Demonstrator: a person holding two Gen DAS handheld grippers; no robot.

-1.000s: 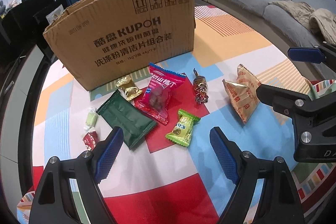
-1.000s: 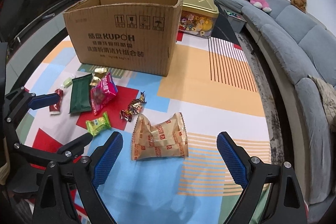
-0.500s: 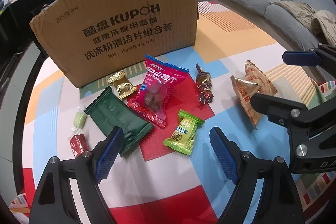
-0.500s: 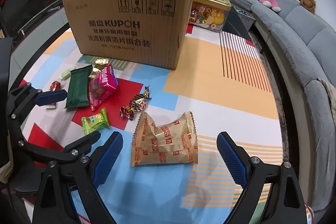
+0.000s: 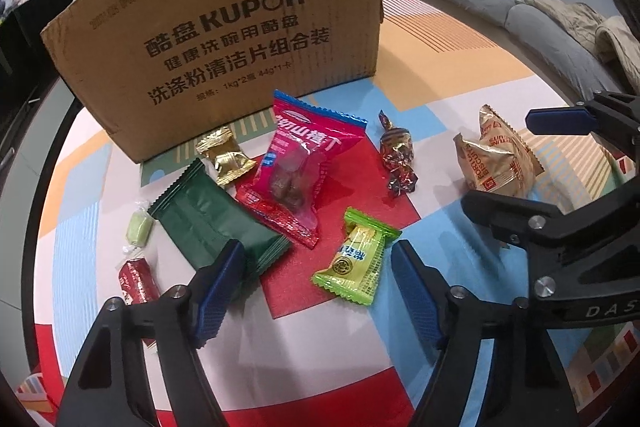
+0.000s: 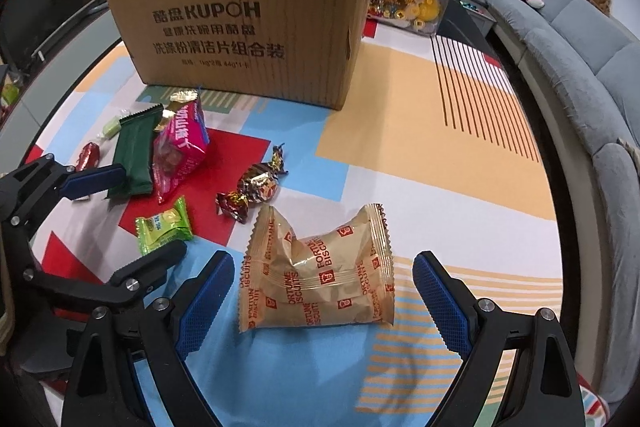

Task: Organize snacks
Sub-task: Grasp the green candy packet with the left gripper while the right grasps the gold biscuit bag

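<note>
The left tool (image 5: 320, 291) is angled down over the patterned surface (image 5: 400, 367), its jaws closing with the lime-green candy packet (image 5: 357, 259) lying just ahead between them; the pads do not touch it. The dark green wrapper (image 5: 212, 219) lies beside the left pad, partly under the pink hawthorn bag (image 5: 300, 171). The right tool (image 6: 324, 299) stands spread wide around the tan Fortune Biscuits packet (image 6: 320, 271), neither pad touching it. Two foil-twisted sweets (image 6: 256, 193) lie between the two packets. The cardboard box (image 5: 224, 39) stands upright behind the snacks; whether anything lies inside it cannot be made out from either view.
</note>
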